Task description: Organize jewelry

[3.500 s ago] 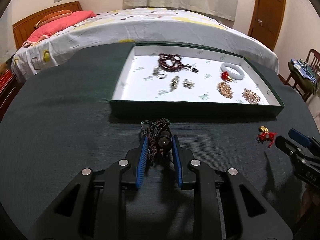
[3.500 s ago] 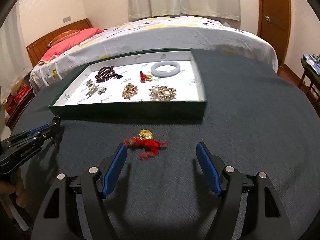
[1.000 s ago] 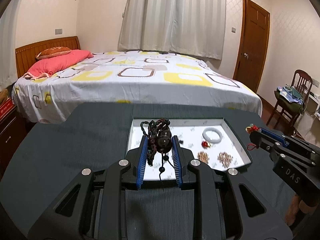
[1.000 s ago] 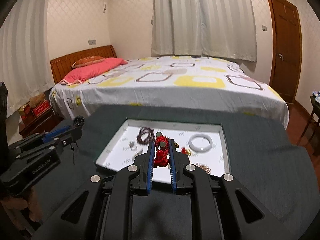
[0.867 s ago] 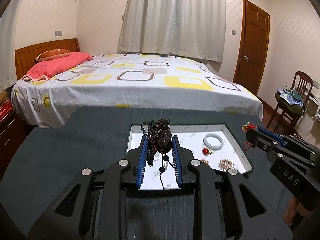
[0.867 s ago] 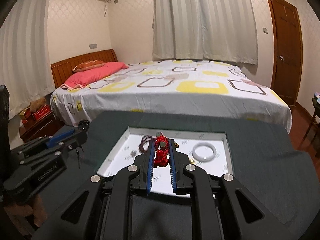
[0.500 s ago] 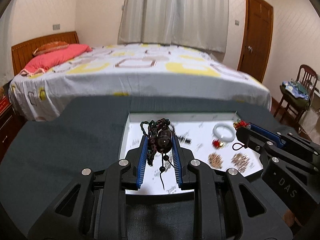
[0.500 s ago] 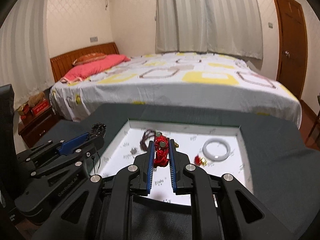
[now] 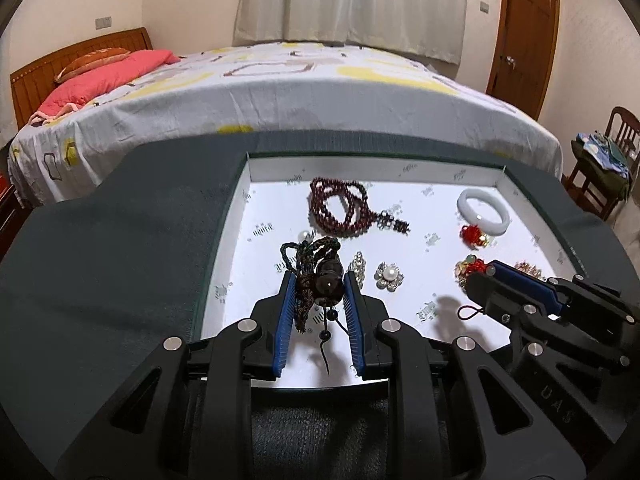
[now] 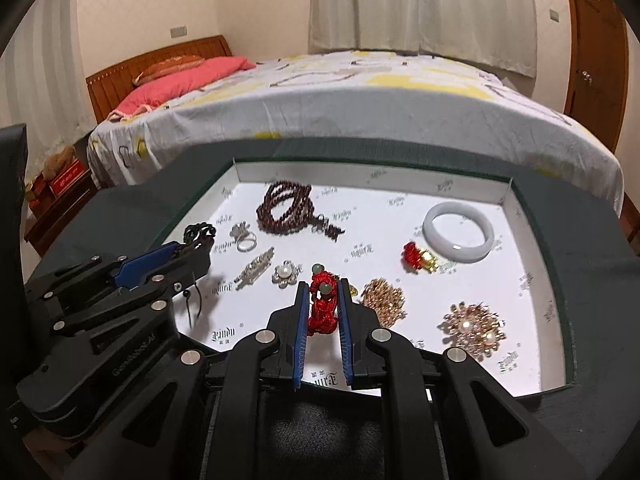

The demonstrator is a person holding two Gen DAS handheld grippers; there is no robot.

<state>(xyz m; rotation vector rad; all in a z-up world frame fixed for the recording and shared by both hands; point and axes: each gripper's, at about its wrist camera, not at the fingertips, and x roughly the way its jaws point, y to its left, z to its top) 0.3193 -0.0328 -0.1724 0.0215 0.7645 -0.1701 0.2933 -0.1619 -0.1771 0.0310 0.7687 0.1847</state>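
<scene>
A green tray with a white floor (image 9: 256,200) (image 10: 516,208) lies on the dark table and holds several jewelry pieces. My left gripper (image 9: 318,276) is shut on a dark corded bead pendant (image 9: 326,276) and hangs over the tray's near left part; it also shows in the right wrist view (image 10: 200,240). My right gripper (image 10: 323,286) is shut on a red knotted charm (image 10: 322,304) with green beads over the tray's near middle; it also shows in the left wrist view (image 9: 480,272).
In the tray lie a dark red bead necklace (image 9: 340,210), a white bangle (image 10: 458,232), a red-gold charm (image 10: 418,258), gold brooches (image 10: 472,326), a pearl flower brooch (image 10: 285,274) and a ring (image 10: 244,238). A bed (image 9: 280,80) stands behind the table, a chair (image 9: 604,152) at right.
Both grippers have come down and forward over the tray, each still holding its piece. The tray now looks larger and nearer in both views.
</scene>
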